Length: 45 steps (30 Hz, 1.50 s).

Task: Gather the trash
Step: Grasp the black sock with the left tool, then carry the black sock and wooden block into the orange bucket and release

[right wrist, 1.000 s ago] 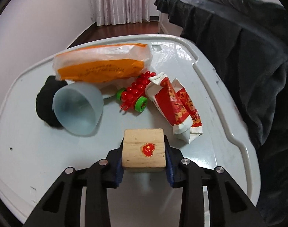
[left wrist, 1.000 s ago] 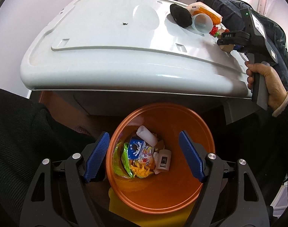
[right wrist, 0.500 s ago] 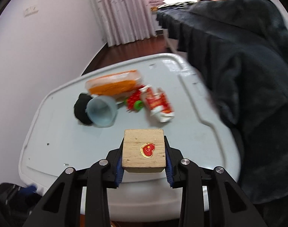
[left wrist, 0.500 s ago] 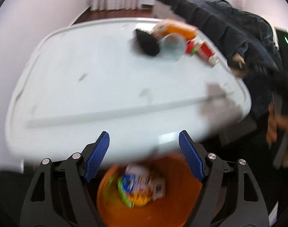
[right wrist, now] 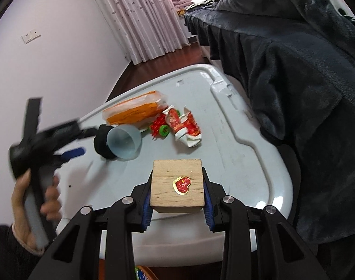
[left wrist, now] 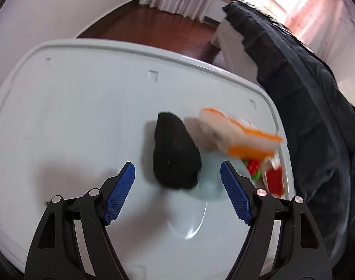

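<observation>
My left gripper (left wrist: 177,187) is open and empty, held over the white table (left wrist: 72,116) just short of a black lump (left wrist: 175,156); it also shows blurred in the right wrist view (right wrist: 72,151). Beside the lump lie a pale blue cup (right wrist: 125,143), an orange-and-white packet (right wrist: 133,110), a red-and-green toy (right wrist: 160,127) and a red-and-white wrapper (right wrist: 185,128). My right gripper (right wrist: 177,207) is shut on a wooden block (right wrist: 177,185) with a red heart sticker, held above the table's near edge.
A dark blanket (right wrist: 294,81) hangs along the table's right side. The rim of the orange bin (right wrist: 144,274) with trash shows below the table's near edge. A white wall and curtains (right wrist: 142,16) stand behind.
My left gripper rose from over the orange bin and swung up over the table toward the black lump. My right gripper lifted and pulled back from the pile with the block in it.
</observation>
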### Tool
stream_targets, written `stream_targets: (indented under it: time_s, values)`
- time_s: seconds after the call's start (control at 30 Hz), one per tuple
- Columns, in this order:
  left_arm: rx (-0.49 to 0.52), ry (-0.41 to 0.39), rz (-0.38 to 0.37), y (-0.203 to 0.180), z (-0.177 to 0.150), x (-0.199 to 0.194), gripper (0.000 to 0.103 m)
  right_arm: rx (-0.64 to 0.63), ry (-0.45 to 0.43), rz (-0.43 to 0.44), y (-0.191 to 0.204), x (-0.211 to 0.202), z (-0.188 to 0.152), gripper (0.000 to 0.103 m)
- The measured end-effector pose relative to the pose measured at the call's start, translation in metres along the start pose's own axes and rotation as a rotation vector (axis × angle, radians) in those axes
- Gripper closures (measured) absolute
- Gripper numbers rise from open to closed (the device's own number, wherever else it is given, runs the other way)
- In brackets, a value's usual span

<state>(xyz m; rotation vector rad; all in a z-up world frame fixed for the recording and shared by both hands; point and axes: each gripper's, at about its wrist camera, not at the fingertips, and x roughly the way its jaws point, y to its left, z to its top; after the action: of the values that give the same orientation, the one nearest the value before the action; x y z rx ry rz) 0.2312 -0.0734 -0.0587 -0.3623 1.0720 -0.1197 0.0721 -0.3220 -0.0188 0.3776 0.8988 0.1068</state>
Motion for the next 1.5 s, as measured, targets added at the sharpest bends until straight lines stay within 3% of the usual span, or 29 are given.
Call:
stream_targets:
  time_s: [0.23,0.37,0.5,0.63,0.67,0.7,1.0,1.2,1.33,1.5]
  values:
    - [-0.099,0.072,0.012,0.017,0.017,0.042,0.029,0.014,0.006,0.027,-0.001,-0.001,-0.002,0.068]
    - [-0.036,0.046,0.066,0.007,0.020,0.043,0.029,0.035,0.017,0.035,-0.004,0.000,-0.002,0.068]
    - [0.055,0.038,0.130,-0.010,0.003,0.042,0.029,0.031,0.022,0.042,-0.002,0.001,-0.002,0.068]
    - [0.140,-0.002,0.197,-0.018,-0.010,0.041,0.040,0.025,0.020,0.046,0.000,0.000,-0.002,0.068]
    - [0.145,-0.010,0.199,-0.017,-0.011,0.040,0.043,0.022,0.020,0.044,0.001,0.000,-0.002,0.068]
    - [0.159,-0.017,0.189,-0.016,-0.010,0.039,0.056,0.021,0.021,0.043,0.000,0.001,-0.002,0.068]
    - [0.310,-0.041,0.178,-0.017,-0.021,0.031,0.058,0.007,0.030,0.049,0.006,0.007,0.001,0.068]
    - [0.311,-0.027,0.115,0.008,-0.051,-0.026,0.058,-0.031,0.038,0.070,0.023,0.012,-0.001,0.068]
    - [0.292,-0.035,0.055,0.034,-0.089,-0.093,0.058,-0.074,0.037,0.089,0.044,0.013,-0.005,0.068]
    - [0.264,-0.023,0.046,0.063,-0.140,-0.154,0.058,-0.139,0.068,0.130,0.076,-0.002,-0.031,0.068]
